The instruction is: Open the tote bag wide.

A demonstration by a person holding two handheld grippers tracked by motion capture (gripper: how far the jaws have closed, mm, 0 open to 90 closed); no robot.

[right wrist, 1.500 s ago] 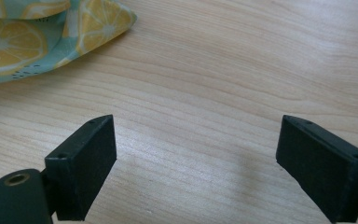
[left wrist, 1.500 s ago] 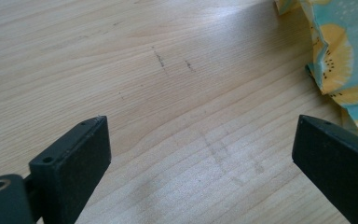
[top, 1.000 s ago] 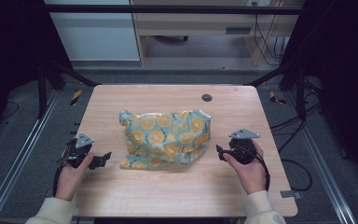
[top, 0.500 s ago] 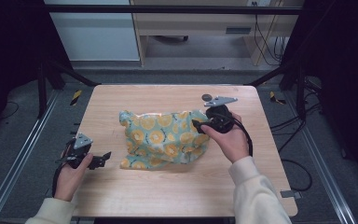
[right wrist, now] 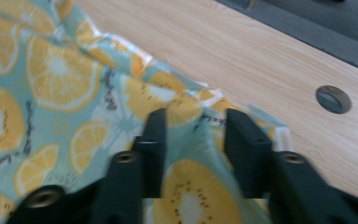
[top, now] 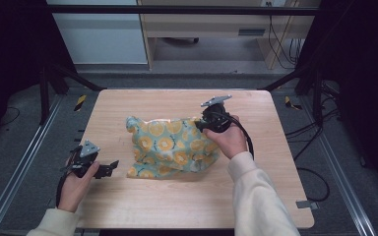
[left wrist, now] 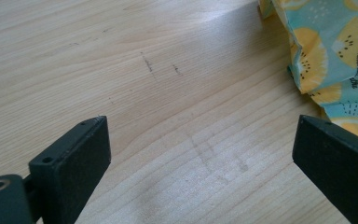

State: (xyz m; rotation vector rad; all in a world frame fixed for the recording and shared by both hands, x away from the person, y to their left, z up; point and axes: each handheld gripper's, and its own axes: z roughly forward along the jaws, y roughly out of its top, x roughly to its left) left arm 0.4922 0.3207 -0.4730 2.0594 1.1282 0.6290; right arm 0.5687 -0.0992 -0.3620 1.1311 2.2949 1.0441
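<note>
Cloth [top: 174,146] lies mid-worktop [top: 187,196]; your right gripper [right wrist: 193,126] sits on its far corner, jaws partly open around a fold. Your left gripper [left wrist: 200,154] gapes wide beside it, holding nothing.

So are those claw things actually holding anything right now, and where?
The left gripper is open over bare table. The right gripper straddles a fold at the fruit-print cloth far corner; a firm pinch cannot be told.

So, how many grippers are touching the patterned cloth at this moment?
1. The right gripper is at the far right corner of the citrus-print cloth, its jaws around a fold. The left gripper rests open on the wooden table, beside the cloth.
</note>
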